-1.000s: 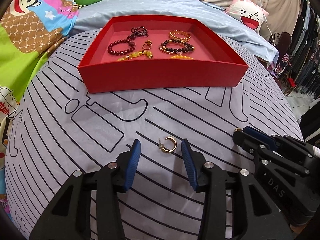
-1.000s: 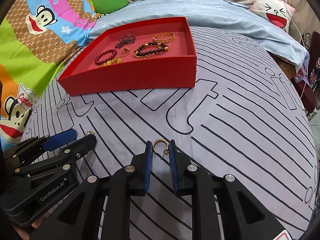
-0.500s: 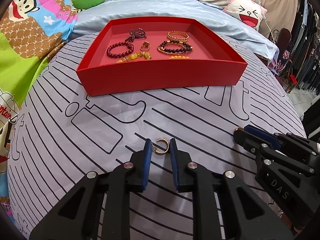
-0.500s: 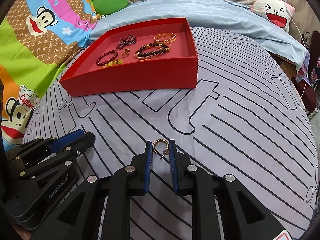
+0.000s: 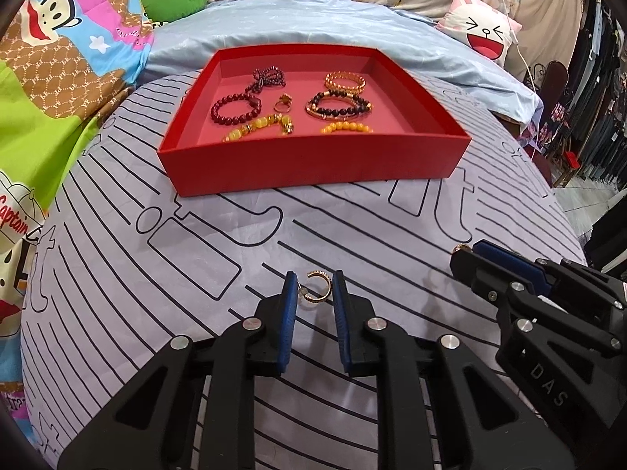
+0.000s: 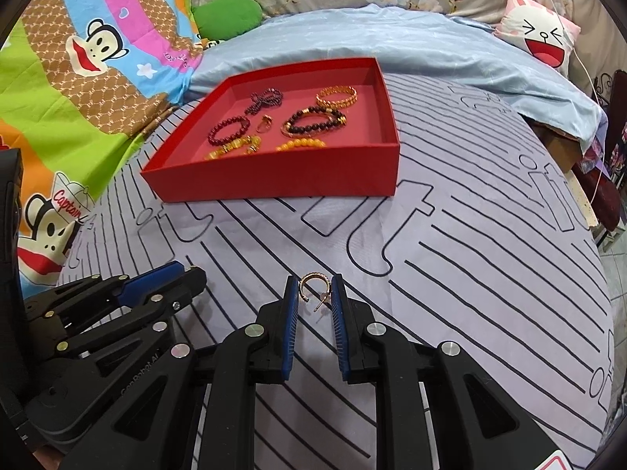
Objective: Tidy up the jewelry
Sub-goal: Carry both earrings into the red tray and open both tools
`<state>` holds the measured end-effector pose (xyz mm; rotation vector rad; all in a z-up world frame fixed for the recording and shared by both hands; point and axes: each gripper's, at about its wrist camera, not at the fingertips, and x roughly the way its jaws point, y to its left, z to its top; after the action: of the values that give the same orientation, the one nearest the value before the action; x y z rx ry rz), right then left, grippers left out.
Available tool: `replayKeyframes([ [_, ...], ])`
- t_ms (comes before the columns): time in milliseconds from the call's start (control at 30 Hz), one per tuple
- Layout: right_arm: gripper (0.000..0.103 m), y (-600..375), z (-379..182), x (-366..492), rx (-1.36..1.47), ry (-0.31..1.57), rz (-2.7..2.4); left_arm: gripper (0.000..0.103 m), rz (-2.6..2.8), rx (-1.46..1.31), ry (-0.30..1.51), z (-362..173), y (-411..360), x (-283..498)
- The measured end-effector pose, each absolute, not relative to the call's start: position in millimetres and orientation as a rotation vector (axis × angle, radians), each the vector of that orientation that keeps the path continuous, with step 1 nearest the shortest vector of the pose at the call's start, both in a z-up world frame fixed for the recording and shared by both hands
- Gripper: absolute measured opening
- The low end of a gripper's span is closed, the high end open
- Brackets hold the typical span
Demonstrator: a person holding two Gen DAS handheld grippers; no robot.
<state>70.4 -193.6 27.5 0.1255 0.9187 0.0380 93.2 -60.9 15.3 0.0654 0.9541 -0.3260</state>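
My left gripper (image 5: pixel 313 288) is shut on a gold hoop earring (image 5: pixel 316 288) and holds it just above the striped bedsheet. My right gripper (image 6: pixel 314 291) is shut on a second gold hoop earring (image 6: pixel 311 288), its post pointing down. The red tray (image 5: pixel 313 164) lies ahead on the bed and shows in the right wrist view too (image 6: pixel 274 184). It holds a dark red bead bracelet (image 5: pixel 234 107), a gold bangle (image 5: pixel 345 81), yellow bead bracelets (image 5: pixel 258 127) and a small ring (image 5: pixel 283 102). The right gripper shows at the right of the left wrist view (image 5: pixel 466 252).
A light blue blanket (image 5: pixel 313 19) lies behind the tray. A cartoon monkey quilt (image 6: pixel 78 78) covers the left side. A white cat-face pillow (image 5: pixel 484 31) sits at the far right. The bed edge drops off at the right, with hanging clothes (image 5: pixel 599 98) beyond.
My left gripper closed from wide open onto the earring and lifted it slightly. My right gripper stayed shut on its earring. The tray now looks nearer and is seen from higher.
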Motion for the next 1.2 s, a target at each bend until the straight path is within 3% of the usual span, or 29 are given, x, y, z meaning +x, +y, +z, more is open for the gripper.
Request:
replayKeyframes([
  [500, 0.017, -184.1, 69.7, 78.9, 0.115, 0.835, 0.073, 0.018, -0.339, 0.051, 0.878, 58.4, -59.2, 102.1],
  [1200, 0.017, -196.9, 108.0, 172.1, 0.097, 0.733, 0.037, 0.018, -0.306, 0.042, 0.773, 100.7, -74.4, 199.2],
])
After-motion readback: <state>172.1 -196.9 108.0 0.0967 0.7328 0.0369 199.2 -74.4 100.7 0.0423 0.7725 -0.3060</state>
